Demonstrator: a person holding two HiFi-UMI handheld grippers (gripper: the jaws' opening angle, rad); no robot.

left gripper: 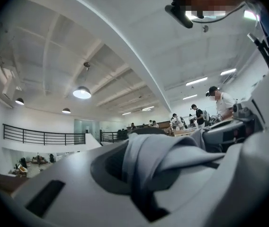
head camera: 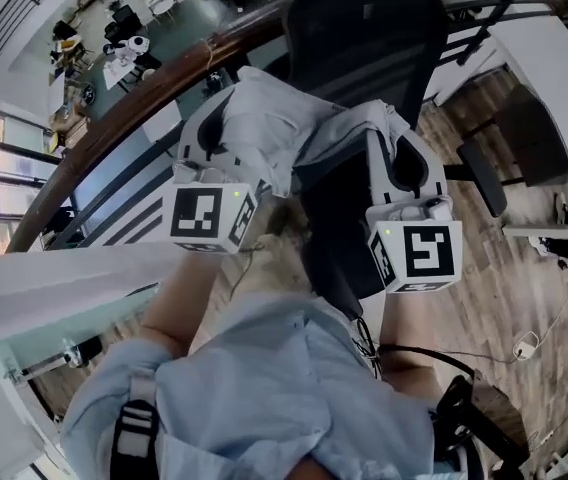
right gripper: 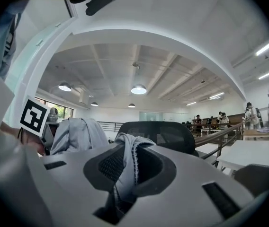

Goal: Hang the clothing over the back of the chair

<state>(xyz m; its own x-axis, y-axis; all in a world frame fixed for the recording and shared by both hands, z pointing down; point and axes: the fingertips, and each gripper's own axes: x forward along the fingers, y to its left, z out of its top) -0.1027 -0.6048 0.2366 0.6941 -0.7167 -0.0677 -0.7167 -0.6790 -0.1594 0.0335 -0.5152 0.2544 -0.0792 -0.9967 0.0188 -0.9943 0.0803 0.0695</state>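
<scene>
A black mesh office chair point(head camera: 364, 38) stands just ahead of me, and its backrest point(right gripper: 170, 134) rises beyond the right jaws. A light grey garment point(head camera: 299, 128) stretches between both grippers, held up level in front of the backrest. My left gripper point(head camera: 226, 123) is shut on one bunched end of the garment point(left gripper: 148, 157). My right gripper point(head camera: 396, 138) is shut on the other end, a stitched hem point(right gripper: 127, 157) pinched between its jaws. The right gripper view shows the left gripper's marker cube point(right gripper: 34, 116) beside the draped cloth point(right gripper: 75, 134).
A curved wooden handrail point(head camera: 114, 118) runs behind the chair at the edge of a drop to a lower floor. A white desk point(head camera: 554, 78) stands at the right. Cables point(head camera: 524, 343) lie on the wooden floor. People stand at desks in the distance point(left gripper: 219, 103).
</scene>
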